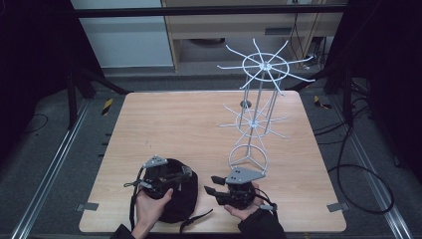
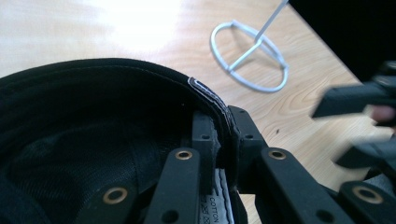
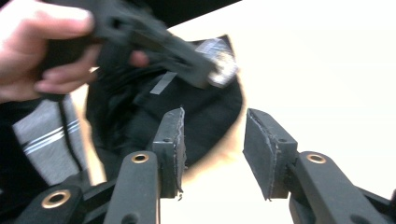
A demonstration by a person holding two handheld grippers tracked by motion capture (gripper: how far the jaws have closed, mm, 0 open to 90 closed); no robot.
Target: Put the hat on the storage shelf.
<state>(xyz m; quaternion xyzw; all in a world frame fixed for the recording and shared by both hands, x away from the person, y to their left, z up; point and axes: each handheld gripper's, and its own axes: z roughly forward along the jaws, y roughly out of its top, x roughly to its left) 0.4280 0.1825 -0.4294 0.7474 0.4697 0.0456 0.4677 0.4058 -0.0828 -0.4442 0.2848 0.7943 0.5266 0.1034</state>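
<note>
Black fabric, soft and rounded like a cap, lies on the table at its near edge, just in front of the person. The left tool has its jaws pressed together on the cap's stitched rim, the cloth edge with a pale line of stitching pinched between the two pads; a white label printed with the word COTTON shows just below the grip in the left gripper view. The left hand holds that tool over the cap, a grey three-cornered plate on its top. The right tool stands partly spread, its worn, rough-edged pads apart with nothing between them, the cap lying beyond them in the right gripper view. In the high view the right tool sits just beside the cap, to its right, held in the right hand. The table is pale wood with a fine grain and rounded corners. Behind the right tool stands a white wire rack, thin rods rising from a ring base to two tiers of radiating spokes.
</note>
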